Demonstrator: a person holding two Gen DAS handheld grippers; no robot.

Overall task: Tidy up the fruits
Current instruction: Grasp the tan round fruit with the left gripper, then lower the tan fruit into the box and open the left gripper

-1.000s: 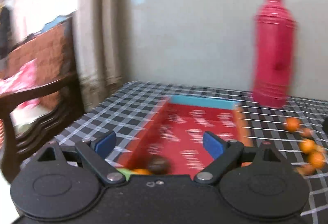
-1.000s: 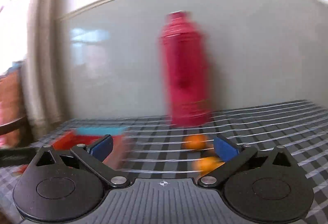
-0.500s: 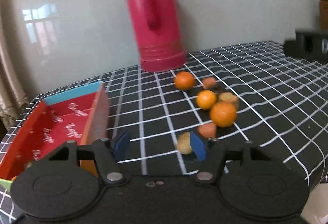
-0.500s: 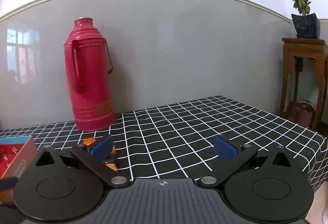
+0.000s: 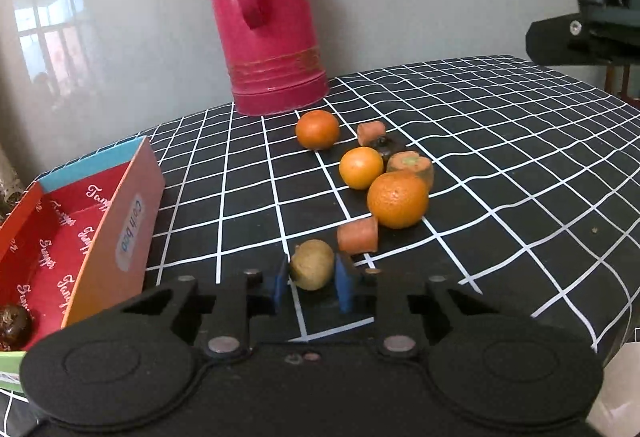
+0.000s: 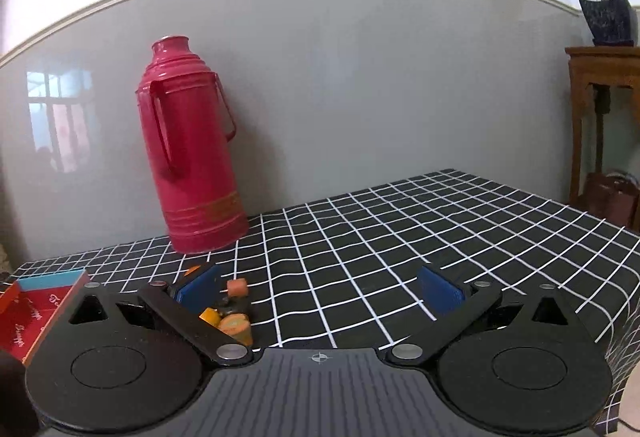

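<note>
Left gripper (image 5: 311, 283) now narrowed around kiwi (image 5: 312, 264)

A home's dining room: a bench under a black checked tablecloth (image 6: 400, 237), a red thermos (image 6: 188, 157) at 11 o'clock, a wooden side stand (image 6: 600, 85) with a potted plant (image 6: 604, 9) at 2 o'clock.

Fruit pile (image 5: 384, 177) crowds beside the red thermos (image 5: 268, 17); open tablecloth (image 5: 520, 141) lies rightward.

Three oranges (image 5: 397, 200), three carrot chunks (image 5: 357, 235), one brown fruit (image 5: 311, 264), one thermos (image 5: 269, 17), one box (image 5: 132, 221)
</note>
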